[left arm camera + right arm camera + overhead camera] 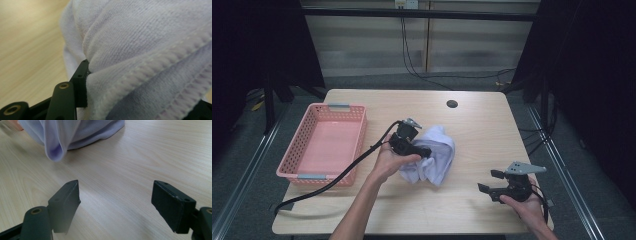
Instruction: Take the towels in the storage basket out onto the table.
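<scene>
White towel (150, 50) hides one jaw of the left tongs (424, 151), seemingly pinched around it; right tongs (491, 181) rest wide on the worktop (482, 125).

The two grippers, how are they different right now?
The left gripper is pushed into the white towel, with cloth bunched between its fingers; the right gripper has nothing but bare table between its wide-apart fingers. The left sits mid-table by the pink basket; the right waits near the front right corner. Both are black and hand-held.
</scene>
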{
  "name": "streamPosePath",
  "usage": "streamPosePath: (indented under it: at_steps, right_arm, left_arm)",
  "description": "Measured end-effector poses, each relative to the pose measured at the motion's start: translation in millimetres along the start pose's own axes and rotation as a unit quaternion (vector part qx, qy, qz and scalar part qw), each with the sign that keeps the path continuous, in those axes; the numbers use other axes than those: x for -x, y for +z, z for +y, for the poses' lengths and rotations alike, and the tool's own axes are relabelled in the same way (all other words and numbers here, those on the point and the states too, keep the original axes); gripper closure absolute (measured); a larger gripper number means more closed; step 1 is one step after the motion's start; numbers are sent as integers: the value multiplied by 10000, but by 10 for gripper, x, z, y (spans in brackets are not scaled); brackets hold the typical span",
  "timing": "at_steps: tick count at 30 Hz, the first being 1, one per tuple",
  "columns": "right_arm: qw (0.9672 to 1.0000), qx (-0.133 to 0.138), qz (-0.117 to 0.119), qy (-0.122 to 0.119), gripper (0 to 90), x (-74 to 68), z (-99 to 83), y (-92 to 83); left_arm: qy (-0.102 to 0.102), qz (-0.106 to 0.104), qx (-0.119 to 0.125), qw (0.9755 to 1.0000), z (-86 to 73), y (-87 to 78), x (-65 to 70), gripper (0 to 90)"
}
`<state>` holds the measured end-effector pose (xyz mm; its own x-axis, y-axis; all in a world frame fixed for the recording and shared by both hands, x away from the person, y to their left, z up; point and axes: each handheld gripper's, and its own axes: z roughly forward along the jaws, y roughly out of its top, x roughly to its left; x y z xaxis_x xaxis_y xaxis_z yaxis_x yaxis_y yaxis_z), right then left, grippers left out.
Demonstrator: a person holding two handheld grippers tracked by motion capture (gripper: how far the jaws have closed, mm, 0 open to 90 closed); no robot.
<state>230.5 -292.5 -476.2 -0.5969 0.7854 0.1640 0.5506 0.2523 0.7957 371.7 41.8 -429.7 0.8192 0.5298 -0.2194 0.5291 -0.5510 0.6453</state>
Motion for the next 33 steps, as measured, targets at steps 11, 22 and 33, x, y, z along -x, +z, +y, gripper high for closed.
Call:
streamPosePath:
  at_steps: [11, 22, 33]
  right_arm:
    - [10000, -35, 9, -64, 223, -20, 8, 34]
    - [9997, 140, 30, -173, 199, -65, 167, 19]
    - [9983, 341, 174, -445, 257, -134, 568, 161]
  left_arm:
    - [566, 195, 128, 9981, -247, 397, 163, 299]
    - [495, -70, 325, 9982, -138, 100, 121, 164]
    - [285, -231, 1021, 9941, -386, -368, 108, 310]
